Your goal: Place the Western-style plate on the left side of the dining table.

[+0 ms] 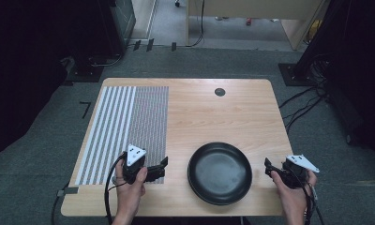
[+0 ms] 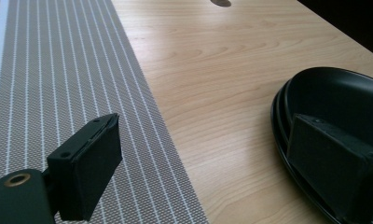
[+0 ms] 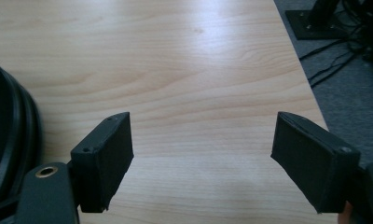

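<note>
The wooden table (image 1: 209, 112) carried 2 items. A striped placemat (image 1: 129, 126) lay flat along its left portion, with broad white-and-grey stripes on its outer half and a fine weave on its inner half. A black frying pan (image 1: 220, 172), or rather what appeared in the left gripper view to be 2 nested black pans (image 2: 334, 121), sat on the bare wood at the near centre-right, well apart from the placemat. A round dark grommet (image 1: 220, 92) was set in the tabletop near the far edge.

The left gripper (image 1: 163, 165) was held over the near right corner of the placemat, just beside the pan's left rim and pointing towards it. In the left gripper view its jaws stood wide apart with nothing between them; 1 jaw was over the placemat and the other appeared in front of the pan's rim.

The right gripper (image 1: 268, 168) hovered at the table's near right edge, just beside the pan's right rim without touching it. In the right gripper view its jaws were released, with bare wood between them and the pan's edge (image 3: 7, 135) at the left.
</note>
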Demonstrator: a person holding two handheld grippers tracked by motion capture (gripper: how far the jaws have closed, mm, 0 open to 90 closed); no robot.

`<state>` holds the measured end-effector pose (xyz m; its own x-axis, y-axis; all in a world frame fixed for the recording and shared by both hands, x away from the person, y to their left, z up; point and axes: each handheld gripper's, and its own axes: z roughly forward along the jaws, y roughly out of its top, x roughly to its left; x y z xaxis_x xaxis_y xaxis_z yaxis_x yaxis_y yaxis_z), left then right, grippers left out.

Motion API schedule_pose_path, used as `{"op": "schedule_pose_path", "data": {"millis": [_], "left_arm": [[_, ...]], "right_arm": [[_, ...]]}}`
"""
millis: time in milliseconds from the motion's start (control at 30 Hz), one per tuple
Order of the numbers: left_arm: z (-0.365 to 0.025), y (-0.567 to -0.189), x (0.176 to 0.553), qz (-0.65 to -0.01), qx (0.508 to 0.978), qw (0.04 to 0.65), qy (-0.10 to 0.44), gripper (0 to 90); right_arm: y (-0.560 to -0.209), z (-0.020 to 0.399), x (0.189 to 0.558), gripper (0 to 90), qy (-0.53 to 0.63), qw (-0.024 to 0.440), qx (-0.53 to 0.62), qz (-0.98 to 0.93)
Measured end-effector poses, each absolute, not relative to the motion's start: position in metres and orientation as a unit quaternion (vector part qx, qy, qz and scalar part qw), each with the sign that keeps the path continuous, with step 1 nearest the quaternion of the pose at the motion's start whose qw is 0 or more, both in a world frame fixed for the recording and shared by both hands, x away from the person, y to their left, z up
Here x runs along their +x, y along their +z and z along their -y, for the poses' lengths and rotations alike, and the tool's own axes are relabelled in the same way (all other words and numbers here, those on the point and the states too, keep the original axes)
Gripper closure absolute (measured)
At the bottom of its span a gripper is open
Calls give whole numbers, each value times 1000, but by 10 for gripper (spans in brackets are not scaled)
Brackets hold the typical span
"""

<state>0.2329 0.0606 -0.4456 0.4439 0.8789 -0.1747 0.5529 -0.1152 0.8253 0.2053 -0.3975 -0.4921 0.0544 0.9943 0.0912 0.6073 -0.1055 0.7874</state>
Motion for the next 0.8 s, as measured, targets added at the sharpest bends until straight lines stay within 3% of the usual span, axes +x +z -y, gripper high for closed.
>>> {"op": "schedule_pose_path", "data": {"millis": [367,533,733,800], "left_arm": [[-45,-448,228,-479,736,449,165,98],[-35,-452,225,-469,745,449,154,98],[-27,-456,223,-464,750,452,135,98],[-24,-458,223,-462,751,455,127,98]], "right_arm": [[-473,385,196,268,386,291,652,-584],[-466,375,193,363,414,289,637,-582],[-471,364,195,534,450,230,602,-619],[-473,361,196,552,459,218,596,-622]]}}
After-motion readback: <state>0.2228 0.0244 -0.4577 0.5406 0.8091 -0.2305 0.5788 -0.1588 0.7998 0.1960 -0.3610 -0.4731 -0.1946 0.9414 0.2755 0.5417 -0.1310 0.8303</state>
